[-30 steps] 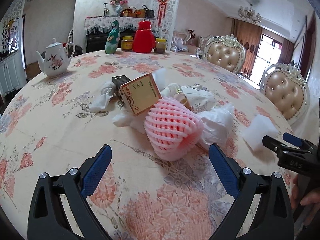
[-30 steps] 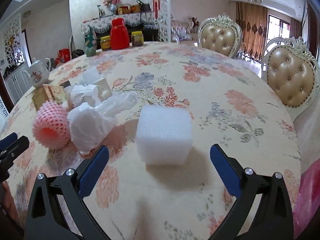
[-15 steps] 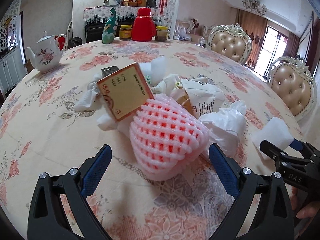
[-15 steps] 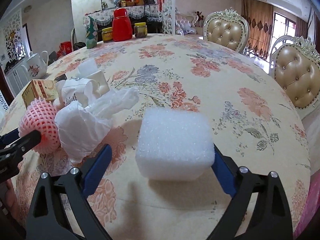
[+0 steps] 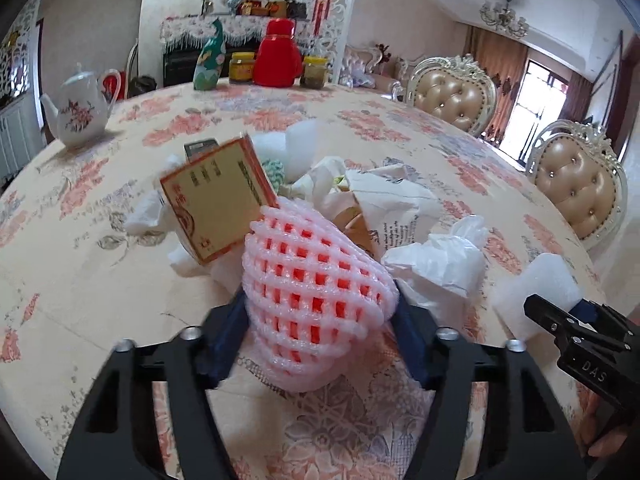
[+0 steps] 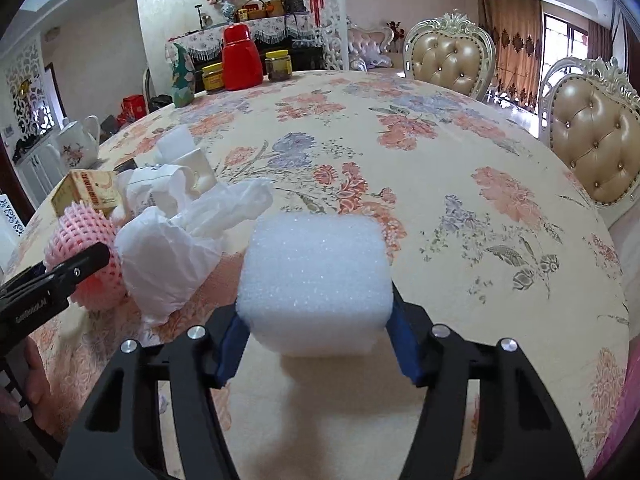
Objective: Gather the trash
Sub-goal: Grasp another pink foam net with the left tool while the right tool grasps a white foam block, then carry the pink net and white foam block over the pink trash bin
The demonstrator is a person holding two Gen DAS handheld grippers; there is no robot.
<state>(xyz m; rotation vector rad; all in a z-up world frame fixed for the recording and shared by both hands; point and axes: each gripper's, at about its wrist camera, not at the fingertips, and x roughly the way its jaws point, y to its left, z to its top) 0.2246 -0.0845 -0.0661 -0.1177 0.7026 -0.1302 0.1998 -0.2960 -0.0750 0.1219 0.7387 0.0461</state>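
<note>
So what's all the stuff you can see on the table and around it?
Foam net: one, pink, between the left gripper's fingers.
Foam block: one, white, between the right gripper's fingers.
Plastic bag: one, white, crumpled beside the net.
Cardboard box: one, tan, tilted behind the net.
Paper wrapper: one, white, printed, in the pile.
Teapot: one, white, floral, far left.
Red jug: one, far edge.
Jars: two, flanking the jug.
Chairs: two, beige, right.
Tablecloth: floral.
Left gripper: black, blue pads.
Right gripper: same.
</note>
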